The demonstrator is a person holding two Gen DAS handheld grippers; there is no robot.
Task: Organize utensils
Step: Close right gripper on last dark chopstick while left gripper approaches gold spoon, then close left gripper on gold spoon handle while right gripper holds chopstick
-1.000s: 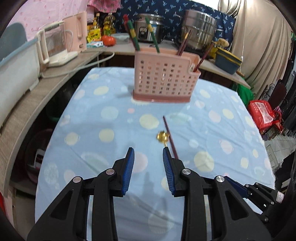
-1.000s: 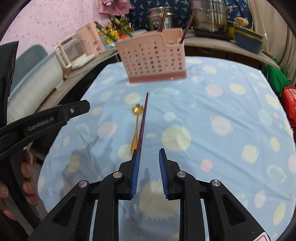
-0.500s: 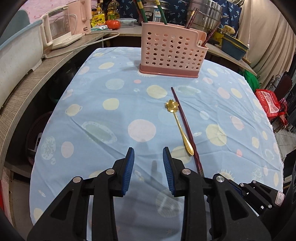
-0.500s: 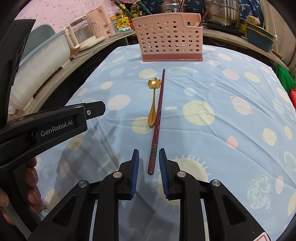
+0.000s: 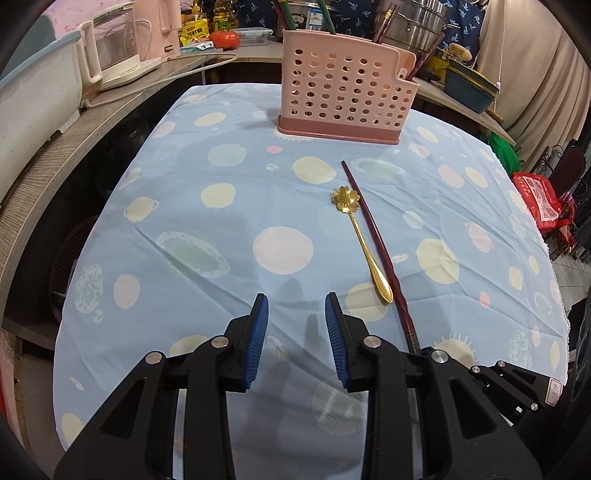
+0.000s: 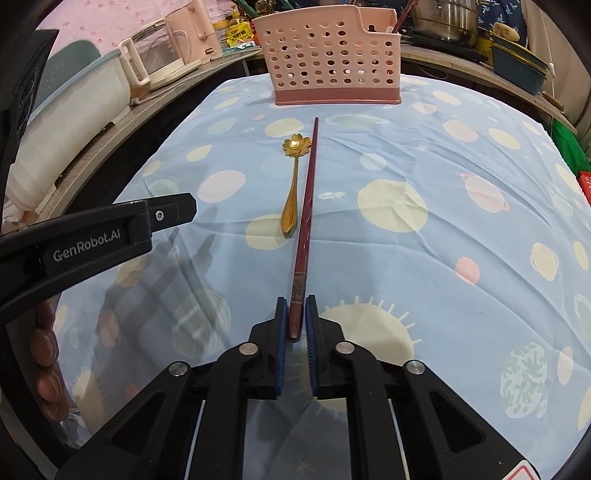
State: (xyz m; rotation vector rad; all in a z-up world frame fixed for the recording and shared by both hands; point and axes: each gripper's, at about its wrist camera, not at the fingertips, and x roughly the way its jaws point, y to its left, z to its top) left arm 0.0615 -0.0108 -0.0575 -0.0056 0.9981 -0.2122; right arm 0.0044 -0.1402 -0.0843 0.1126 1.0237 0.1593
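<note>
A dark red chopstick (image 6: 308, 192) lies on the blue spotted tablecloth (image 6: 443, 258), pointing toward the pink perforated utensil basket (image 6: 332, 55). My right gripper (image 6: 295, 301) is closing its jaws, and its blue pads press on the chopstick's near end. A gold spoon (image 6: 291, 195) with a flower-shaped bowl rests just left of the chopstick. In the left wrist view, my left gripper (image 5: 295, 299) hangs open over bare cloth, left of the spoon (image 5: 364, 243) and chopstick (image 5: 373, 229). The basket (image 5: 343, 92) holds other chopsticks and utensils.
A curved counter wraps the table's far side with a glass kettle (image 5: 114, 48), a white tub (image 5: 33, 107), steel pots (image 5: 410, 22) and a blue container (image 5: 469, 85). A red bag (image 5: 539, 199) sits beyond the right edge. A person's fingers (image 6: 46, 354) grip the left tool.
Both grippers have sunk toward the table and tipped downward. The right jaws, standing apart just short of the chopstick's end, have moved over it and shut on it. The left jaws kept their gap.
</note>
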